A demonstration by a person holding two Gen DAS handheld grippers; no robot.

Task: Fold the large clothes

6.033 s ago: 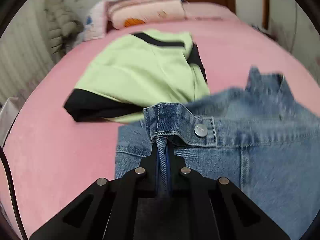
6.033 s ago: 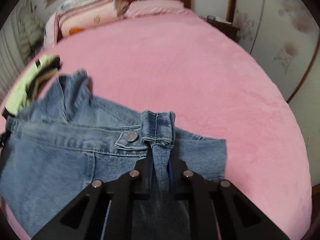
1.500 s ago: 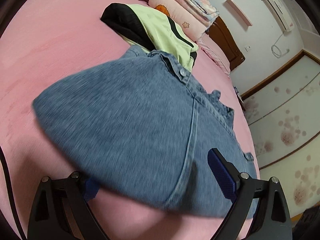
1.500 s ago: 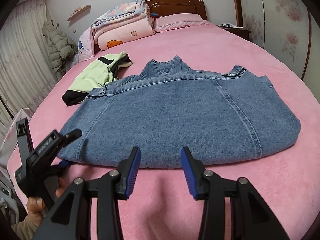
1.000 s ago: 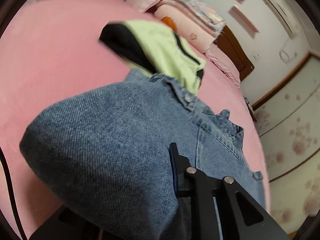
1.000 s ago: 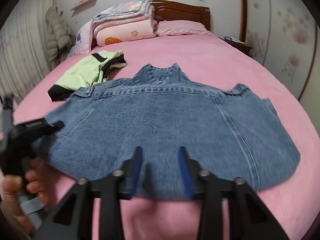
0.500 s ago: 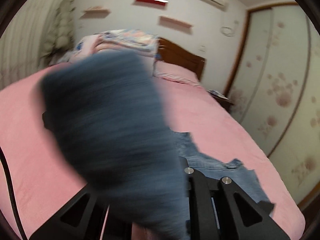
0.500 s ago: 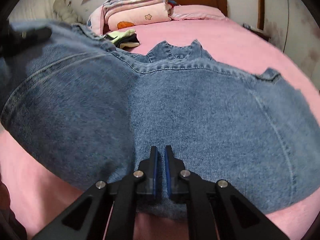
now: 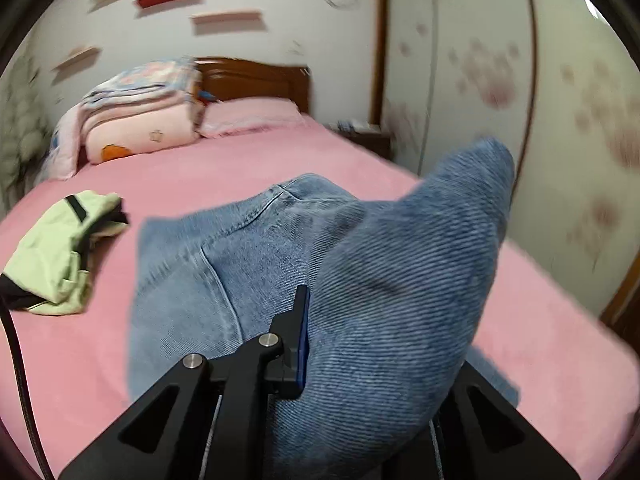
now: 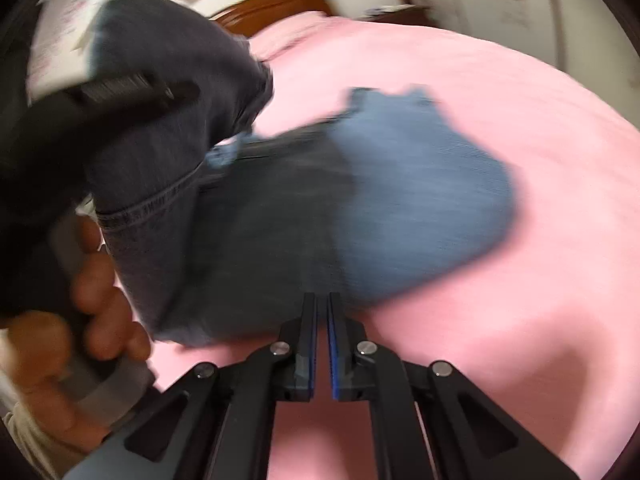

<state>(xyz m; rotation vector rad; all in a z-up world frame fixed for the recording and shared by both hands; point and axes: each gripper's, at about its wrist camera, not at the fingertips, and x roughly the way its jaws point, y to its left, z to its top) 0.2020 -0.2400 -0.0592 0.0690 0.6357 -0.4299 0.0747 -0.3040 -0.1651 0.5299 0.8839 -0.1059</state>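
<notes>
The left gripper point(image 9: 316, 344) clamped the blue denim jacket point(image 9: 248, 248) over the pink bed point(image 9: 224, 168); the right gripper point(image 10: 322, 320) was closed, empty

A bed point(image 9: 248, 168) covered in a pink blanket fills the room, its dark wooden headboard point(image 9: 256, 80) against the far wall. Folded quilts point(image 9: 136, 112) are stacked at the head beside a pink pillow point(image 9: 248, 118). A light green garment with black trim point(image 9: 60, 252) lies crumpled near the bed's left edge. Small shelves point(image 9: 228, 20) hang on the wall above.
</notes>
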